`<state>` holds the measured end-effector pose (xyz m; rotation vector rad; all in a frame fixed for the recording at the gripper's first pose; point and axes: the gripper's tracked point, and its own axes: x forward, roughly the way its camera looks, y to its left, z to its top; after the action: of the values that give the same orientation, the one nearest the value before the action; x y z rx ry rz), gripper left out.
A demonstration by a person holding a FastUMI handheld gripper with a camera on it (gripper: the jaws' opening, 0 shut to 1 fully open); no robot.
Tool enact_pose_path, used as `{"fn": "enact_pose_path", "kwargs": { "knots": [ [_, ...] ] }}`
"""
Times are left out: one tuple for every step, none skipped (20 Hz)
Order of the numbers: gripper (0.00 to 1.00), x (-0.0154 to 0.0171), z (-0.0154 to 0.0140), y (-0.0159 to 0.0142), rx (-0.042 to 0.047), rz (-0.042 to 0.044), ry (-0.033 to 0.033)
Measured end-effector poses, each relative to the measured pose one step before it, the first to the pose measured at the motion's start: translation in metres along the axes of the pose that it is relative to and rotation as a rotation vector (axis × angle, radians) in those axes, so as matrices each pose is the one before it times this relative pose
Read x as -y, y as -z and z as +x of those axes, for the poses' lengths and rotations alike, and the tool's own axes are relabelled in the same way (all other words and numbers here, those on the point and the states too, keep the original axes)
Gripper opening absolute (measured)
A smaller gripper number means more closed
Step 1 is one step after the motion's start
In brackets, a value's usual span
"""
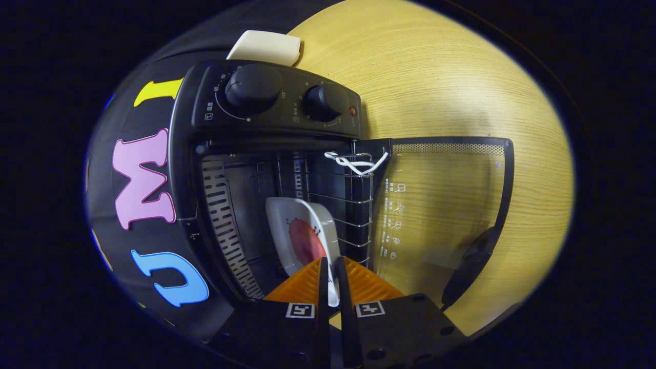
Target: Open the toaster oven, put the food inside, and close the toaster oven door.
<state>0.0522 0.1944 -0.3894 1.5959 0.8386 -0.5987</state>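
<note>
The view is rolled sideways. A black toaster oven with two knobs stands on a wooden table, its glass door swung fully open and lying flat over the table. Inside the cavity, against the wire rack, is a white plate carrying a reddish piece of food. My gripper is shut on the plate's near rim, the two orange fingers pinching it edge-on just at the oven's mouth.
The door's black handle sticks out at the door's far edge. A white cord is tied on the rack's corner. A cream-coloured box lies behind the oven. The wooden table spreads beyond the door.
</note>
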Motion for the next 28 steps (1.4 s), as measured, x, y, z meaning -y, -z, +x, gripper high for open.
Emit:
{"fn": "enact_pose_path", "kwargs": {
  "knots": [
    [0.15,-0.00219,-0.00225,0.00043,-0.01026,0.00526,-0.01795],
    [0.31,-0.00122,-0.00329,0.00281,-0.01365,-0.00530,-0.01045],
    [0.42,-0.00022,-0.00239,0.00216,-0.01475,-0.01168,-0.00828],
    [0.64,-0.00118,-0.00417,-0.00013,-0.01076,-0.00749,-0.00705],
    [0.77,-0.00059,-0.00471,0.00119,-0.00710,-0.01464,-0.00468],
    [0.91,0.00013,-0.00618,0.00114,-0.01326,-0.02482,-0.00074],
    [0.94,0.00079,-0.00602,0.00169,-0.01455,-0.04306,0.00334],
    [0.95,0.00097,-0.00712,0.00196,-0.01916,-0.05077,-0.00132],
    [0.95,-0.00047,-0.00764,0.00178,-0.01904,-0.05480,-0.00577],
    [0.95,0.00113,-0.00869,0.00264,-0.02643,-0.05532,-0.00385],
    [0.95,0.00251,-0.00824,0.00273,-0.02640,-0.05605,0.00151],
    [0.95,0.00401,-0.00803,-0.00062,-0.01299,-0.06245,0.00298],
    [0.95,0.00369,-0.00935,-0.00026,-0.00876,-0.07225,-0.00385],
    [0.95,0.00374,-0.00809,0.00058,-0.00387,-0.08238,-0.00380],
    [0.95,0.00567,-0.00694,0.00179,-0.01059,-0.09520,0.00334],
    [0.95,0.00517,-0.00836,0.00282,-0.00838,-0.09995,0.00431],
    [0.95,0.00647,-0.00709,0.00174,-0.00189,-0.10998,0.01672],
    [0.95,0.00443,-0.00777,0.00254,-0.00068,-0.11000,0.01670],
    [0.95,0.00574,-0.00461,0.00459,-0.00749,-0.10140,0.02410],
    [0.95,0.00391,-0.00459,0.00733,-0.01601,-0.08332,0.02530],
    [0.95,-0.00003,-0.00330,0.00535,-0.01206,-0.07408,0.01493],
    [0.98,-0.00098,-0.00115,0.00695,-0.01066,-0.06502,0.01297],
    [0.99,-0.00182,-0.00176,0.00382,-0.00119,-0.05289,0.00869],
    [0.99,-0.00265,0.00127,0.00561,0.00377,-0.05079,0.00772],
    [0.99,-0.00294,0.00224,0.00388,0.00014,-0.03168,0.00449],
    [0.99,-0.00460,0.00246,0.00611,-0.00274,-0.02370,-0.00104],
    [0.99,-0.00457,0.00363,0.00581,-0.00876,-0.02107,-0.00201],
    [0.99,-0.00207,0.00377,0.00730,-0.01549,-0.02032,0.00752]
  ]
}}
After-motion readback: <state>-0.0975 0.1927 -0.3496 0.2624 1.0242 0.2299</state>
